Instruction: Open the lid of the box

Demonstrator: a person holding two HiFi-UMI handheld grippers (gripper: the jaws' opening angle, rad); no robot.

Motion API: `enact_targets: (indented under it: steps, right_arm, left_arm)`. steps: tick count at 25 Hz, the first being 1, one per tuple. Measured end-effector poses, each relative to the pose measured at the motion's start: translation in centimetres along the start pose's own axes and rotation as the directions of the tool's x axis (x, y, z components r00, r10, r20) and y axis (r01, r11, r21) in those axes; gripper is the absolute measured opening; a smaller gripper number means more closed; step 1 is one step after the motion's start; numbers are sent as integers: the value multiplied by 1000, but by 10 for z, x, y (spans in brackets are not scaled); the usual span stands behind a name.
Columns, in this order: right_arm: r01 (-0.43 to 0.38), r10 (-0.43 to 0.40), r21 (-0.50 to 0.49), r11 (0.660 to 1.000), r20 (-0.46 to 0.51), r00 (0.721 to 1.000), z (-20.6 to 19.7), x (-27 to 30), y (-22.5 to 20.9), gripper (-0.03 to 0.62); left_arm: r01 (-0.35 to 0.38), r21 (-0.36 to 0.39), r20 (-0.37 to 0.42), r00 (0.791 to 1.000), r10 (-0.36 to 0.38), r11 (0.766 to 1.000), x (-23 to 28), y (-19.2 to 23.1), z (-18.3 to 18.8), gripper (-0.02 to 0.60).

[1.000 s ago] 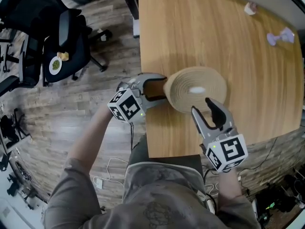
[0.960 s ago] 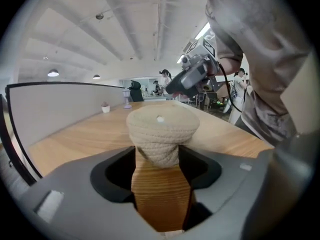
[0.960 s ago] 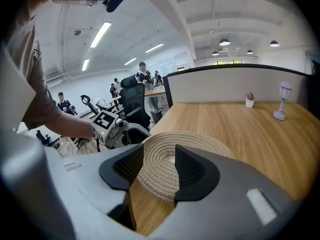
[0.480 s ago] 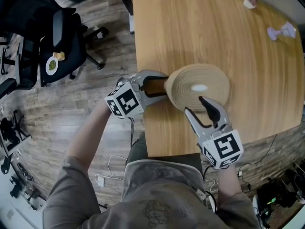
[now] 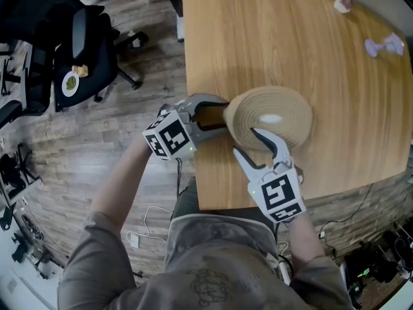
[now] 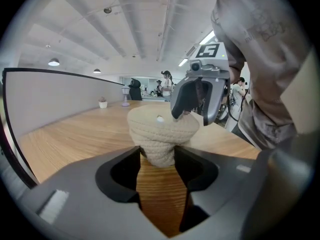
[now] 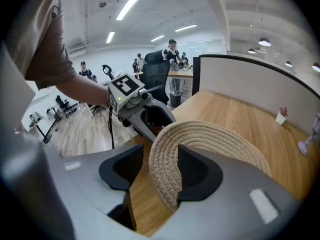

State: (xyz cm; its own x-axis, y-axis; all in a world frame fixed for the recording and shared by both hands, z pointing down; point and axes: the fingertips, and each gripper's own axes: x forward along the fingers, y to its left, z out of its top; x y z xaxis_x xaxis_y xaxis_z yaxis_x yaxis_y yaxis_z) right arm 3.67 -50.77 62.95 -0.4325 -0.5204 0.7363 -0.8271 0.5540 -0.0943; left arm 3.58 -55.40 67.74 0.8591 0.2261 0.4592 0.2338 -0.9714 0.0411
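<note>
A round woven rope box with its lid (image 5: 271, 118) on stands near the front left edge of the wooden table (image 5: 258, 31). My left gripper (image 5: 216, 117) comes in from the table's left edge. Its jaws are shut on the box's lower body (image 6: 160, 134), one on each side. My right gripper (image 5: 255, 146) reaches in from the front, with the lid's rim (image 7: 165, 169) between its open jaws. One jaw lies over the lid's top and the other stands off the rim, with wood showing in the gap. The lid sits on the box.
The table's front edge (image 5: 213, 205) is just under my right gripper. A small pale cup (image 5: 342, 3) and a lilac object (image 5: 381, 46) sit at the far right. A black office chair (image 5: 84, 44) stands on the plank floor to the left. A grey partition (image 7: 260, 79) backs the table.
My right gripper has swung left and in from the lid's front right, and its jaws now straddle the lid's near rim. The left gripper has stayed at the box's left side.
</note>
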Motion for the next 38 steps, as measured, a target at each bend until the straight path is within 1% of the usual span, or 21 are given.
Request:
enact_targets:
  steps: [3,5,7,9,12,15,17,19,23,25,28,31,33,35,38]
  right_arm:
    - [20,-26,-89,996,-65,998,-3,12,5,199]
    - [52,-68,-156,986,-103,992,-6,17,7,199]
    - [103,-135,-236,966,-121,984,-9,20,6,198]
    - [164,-207,-304,939,-115,972,-11,23,3,198]
    - [220,-265,-343,913,-90,960,-11,27,1,179]
    - [237,-272,-343,909,-59,960,-11,26,2,158]
    - [220,-246,-315,923,-44,968,-8,22,3,144]
    - [188,-202,-271,944,-24,979,-4,17,3,135]
    - [126,-118,-145,981,64,991,9,-2,1,107]
    - [101,-90,-83,991,127,988,18,-13,-1,103]
    - [82,-77,-13,997,224,972,35,-34,-6,98]
    - [54,-83,99,994,326,942,50,-64,-18,94]
    - [50,-103,143,989,399,911,58,-86,-30,91]
    - [68,-146,177,982,473,869,63,-108,-44,86]
    - [79,-235,287,955,560,795,64,-139,-69,78]
  left_arm:
    - [-7,3,-1,1000,7,1000,-1,0,0,215]
    - [-10,4,0,1000,10,1000,-1,0,2,215]
    - [-15,-5,-2,1000,15,1000,-1,0,0,212]
    - [-20,-8,-3,1000,20,1000,-1,-1,-1,210]
    - [-24,-6,-8,1000,24,1000,-1,0,-1,209]
    - [-21,-10,-9,1000,21,1000,-1,0,-3,207]
    - [-15,-13,-8,1000,15,1000,-1,-1,-3,207]
    - [-13,-12,-7,1000,12,1000,-1,0,-1,207]
    - [-15,-9,-5,1000,15,1000,-2,0,1,207]
    - [-16,-7,-6,1000,16,1000,-2,1,3,207]
    - [-20,-6,-3,1000,20,1000,-3,3,5,207]
    - [-15,-10,-7,1000,15,1000,-3,3,5,206]
    - [-11,-14,-10,1000,11,1000,-3,2,4,206]
    - [-12,-16,-11,1000,12,1000,-3,2,4,206]
    - [-17,-17,-12,1000,16,1000,-3,2,4,206]
